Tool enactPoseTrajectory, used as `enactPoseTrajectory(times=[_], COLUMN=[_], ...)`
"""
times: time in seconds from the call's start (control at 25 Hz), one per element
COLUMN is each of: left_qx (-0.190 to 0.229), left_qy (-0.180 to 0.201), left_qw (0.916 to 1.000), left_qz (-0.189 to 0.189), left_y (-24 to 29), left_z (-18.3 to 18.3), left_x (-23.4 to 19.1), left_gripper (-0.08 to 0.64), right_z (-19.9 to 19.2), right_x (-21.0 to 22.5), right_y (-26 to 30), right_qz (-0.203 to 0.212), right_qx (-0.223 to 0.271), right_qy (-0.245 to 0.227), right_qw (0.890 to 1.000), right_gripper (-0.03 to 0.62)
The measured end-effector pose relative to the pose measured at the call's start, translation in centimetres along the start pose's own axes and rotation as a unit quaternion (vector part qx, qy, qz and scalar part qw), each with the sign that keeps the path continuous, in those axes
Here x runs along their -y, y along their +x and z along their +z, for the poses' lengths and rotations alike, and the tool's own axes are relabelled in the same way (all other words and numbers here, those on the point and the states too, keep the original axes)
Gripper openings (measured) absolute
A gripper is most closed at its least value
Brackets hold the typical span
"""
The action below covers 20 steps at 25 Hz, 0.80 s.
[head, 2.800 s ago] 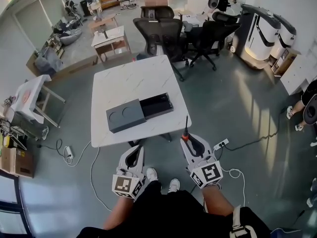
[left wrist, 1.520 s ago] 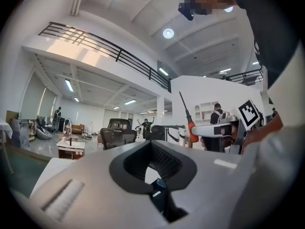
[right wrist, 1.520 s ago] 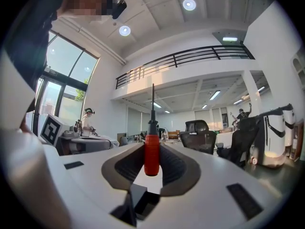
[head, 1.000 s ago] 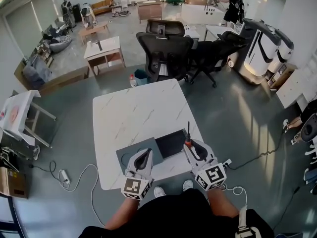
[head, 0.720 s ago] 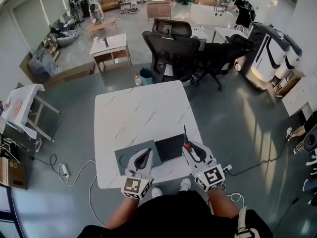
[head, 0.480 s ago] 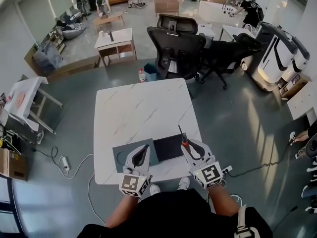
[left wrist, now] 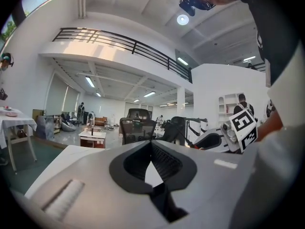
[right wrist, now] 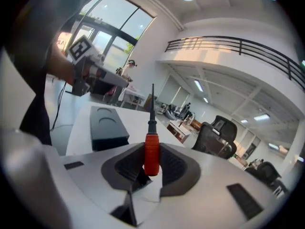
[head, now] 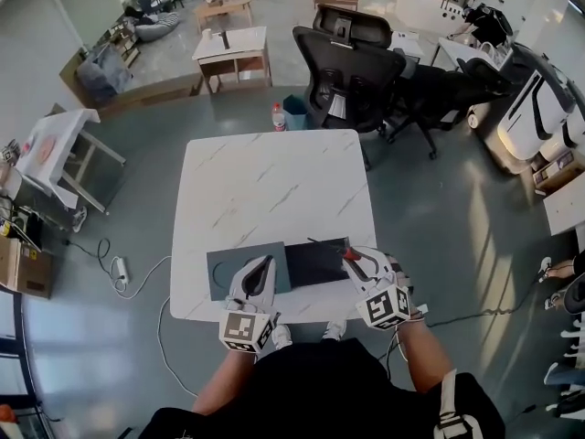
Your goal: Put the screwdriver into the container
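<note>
Head view: near edge of white marbled square table (head: 265, 181), dark grey box-shaped container (head: 224, 279), lid slid left, black tray open. Right gripper (head: 352, 256) lower than a second ago and rolled, clamped on red-handled screwdriver (head: 331, 247), shaft now lying leftward over the open tray instead of pointing away. Left gripper (head: 262, 263) above the lid.

Left gripper view: jaws together, empty.

Right gripper view: pads pressed on the red handle; container left of the shaft.

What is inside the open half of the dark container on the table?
Nothing visible lies in the container's open half; the screwdriver hangs over it. The lid covers the rest.
</note>
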State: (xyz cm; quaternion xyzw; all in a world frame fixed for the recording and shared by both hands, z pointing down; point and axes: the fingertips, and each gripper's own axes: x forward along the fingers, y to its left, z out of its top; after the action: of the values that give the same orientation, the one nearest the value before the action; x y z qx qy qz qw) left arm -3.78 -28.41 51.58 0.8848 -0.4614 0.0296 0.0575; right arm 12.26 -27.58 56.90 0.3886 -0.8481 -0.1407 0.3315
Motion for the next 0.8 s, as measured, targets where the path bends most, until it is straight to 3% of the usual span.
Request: enactPoseTrajectory(times=[0.16, 0.4, 0.56, 0.8], left_qx=[-0.005, -0.011, -0.014, -0.016], left_qy=[-0.002, -0.006, -0.006, -0.008], left_qw=[0.9999, 0.9996, 0.9995, 0.9993], left_qz=[0.013, 0.025, 0.026, 0.031], left_y=[-0.3, -1.1, -1.8, -2.7], left_z=[-0.6, -1.2, -1.3, -1.7], left_x=[-0.5, -0.8, -0.9, -1.3], left_gripper=[0.009, 0.009, 0.009, 0.009], right_z=[-3.3, -7.3, -9.2, -12.0], right_x=[-1.9, -5.4, -6.9, -8.8], right_y=[1.9, 4.7, 6.6, 8.8], right_qz=[0.048, 0.117, 0.159, 0.23], right_qx=[-0.057, -0.115, -0.151, -0.218], right_qy=[-0.078, -0.158, -0.195, -0.229], right_qw=[0.994, 0.974, 0.956, 0.92], right_gripper=[0.1, 0.098, 0.099, 0.099])
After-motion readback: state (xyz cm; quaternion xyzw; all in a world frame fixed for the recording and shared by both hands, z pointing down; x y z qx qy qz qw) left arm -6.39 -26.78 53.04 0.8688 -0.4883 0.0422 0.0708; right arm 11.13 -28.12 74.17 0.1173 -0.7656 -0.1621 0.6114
